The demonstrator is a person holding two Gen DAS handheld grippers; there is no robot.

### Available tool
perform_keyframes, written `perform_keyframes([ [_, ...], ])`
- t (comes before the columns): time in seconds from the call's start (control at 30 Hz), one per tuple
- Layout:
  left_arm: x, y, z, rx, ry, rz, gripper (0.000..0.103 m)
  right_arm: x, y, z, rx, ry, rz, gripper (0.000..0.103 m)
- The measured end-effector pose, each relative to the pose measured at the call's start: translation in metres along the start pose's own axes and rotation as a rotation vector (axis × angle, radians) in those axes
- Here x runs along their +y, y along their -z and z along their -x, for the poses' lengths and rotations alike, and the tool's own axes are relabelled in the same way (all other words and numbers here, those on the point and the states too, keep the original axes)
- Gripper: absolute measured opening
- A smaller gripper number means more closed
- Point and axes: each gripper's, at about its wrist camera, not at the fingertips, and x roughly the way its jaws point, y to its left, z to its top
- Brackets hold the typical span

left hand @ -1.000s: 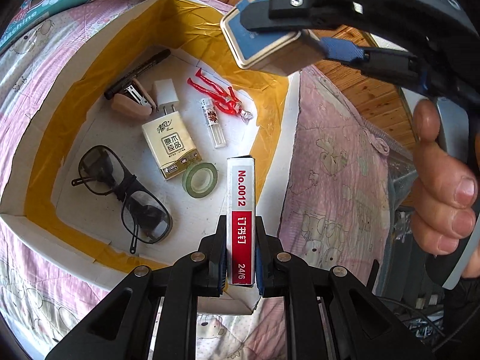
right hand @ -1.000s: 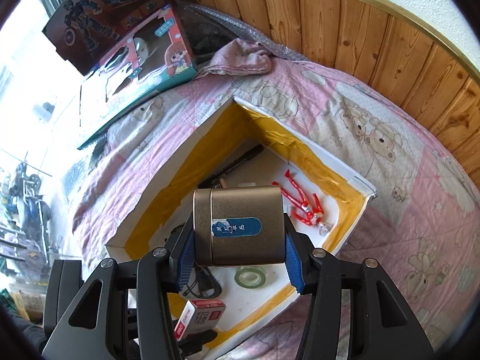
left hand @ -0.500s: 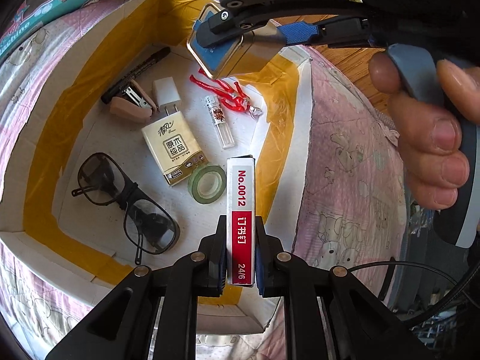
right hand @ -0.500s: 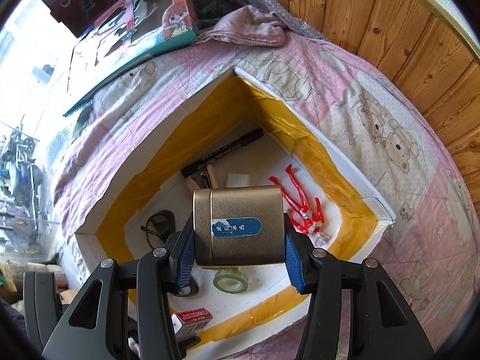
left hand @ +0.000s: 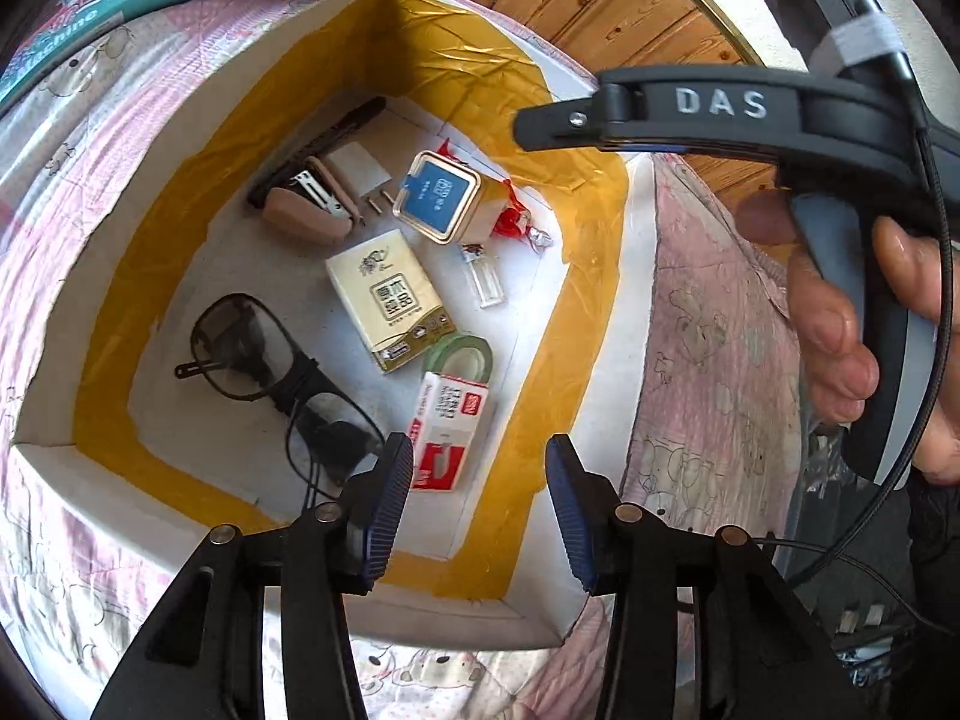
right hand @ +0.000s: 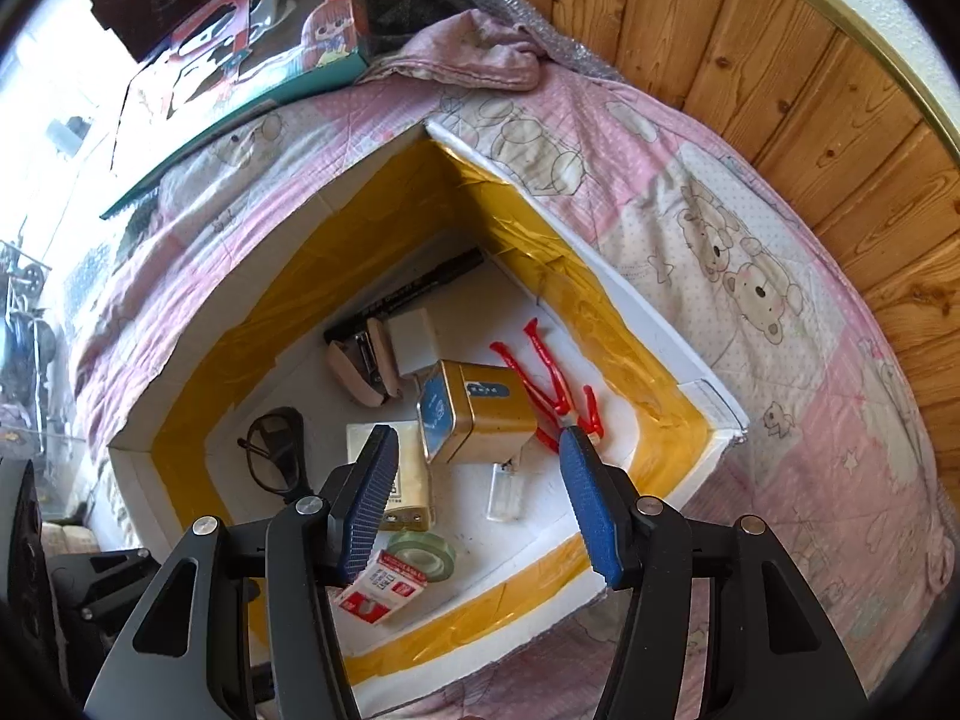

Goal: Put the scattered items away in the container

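A white box with yellow-taped walls [left hand: 180, 138] [right hand: 654, 360] sits on a pink quilt. Inside lie a gold tin with a blue label [left hand: 441, 198] [right hand: 480, 414], tilted on a red toy figure [right hand: 546, 378], and a red-and-white staple box [left hand: 450, 429] [right hand: 384, 591] beside a green tape roll [left hand: 465, 351] [right hand: 423, 546]. My left gripper [left hand: 480, 504] hangs open over the box's near side, just above the staple box. My right gripper [right hand: 480, 504] is open above the tin, with nothing held. A hand [left hand: 840, 312] grips the right tool's handle.
The box also holds dark glasses [left hand: 264, 354], a tissue pack [left hand: 390, 300], a lighter [left hand: 483, 282], a beige stapler [left hand: 306, 210], a black marker [left hand: 318, 144] and a white plug [right hand: 414, 333]. Toy boxes [right hand: 240, 42] lie on the quilt behind. Wood panelling [right hand: 810, 90] is at the right.
Both grippers opened. The staple box dropped from the left gripper and the gold tin from the right; both now lie inside the box.
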Motion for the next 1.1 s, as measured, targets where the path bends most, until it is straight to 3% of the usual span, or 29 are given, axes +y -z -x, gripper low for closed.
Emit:
perform_keyframes([
  [0.2, 0.007, 0.009, 0.030, -0.041, -0.051, -0.012, 0.046, 0.008, 0.026, 0.023, -0.036, 0.000, -0.027, 0.059],
  [0.4, -0.006, 0.015, 0.058, -0.104, -0.129, -0.061, 0.047, 0.033, 0.064, 0.042, -0.059, 0.130, -0.003, 0.059],
  [0.77, -0.024, 0.030, 0.112, -0.225, -0.180, -0.109, 0.048, 0.074, 0.127, 0.053, -0.006, 0.029, -0.049, 0.059],
  [1.1, -0.031, 0.050, 0.138, -0.289, -0.169, -0.115, 0.048, 0.093, 0.150, 0.073, -0.038, -0.033, -0.101, 0.059],
])
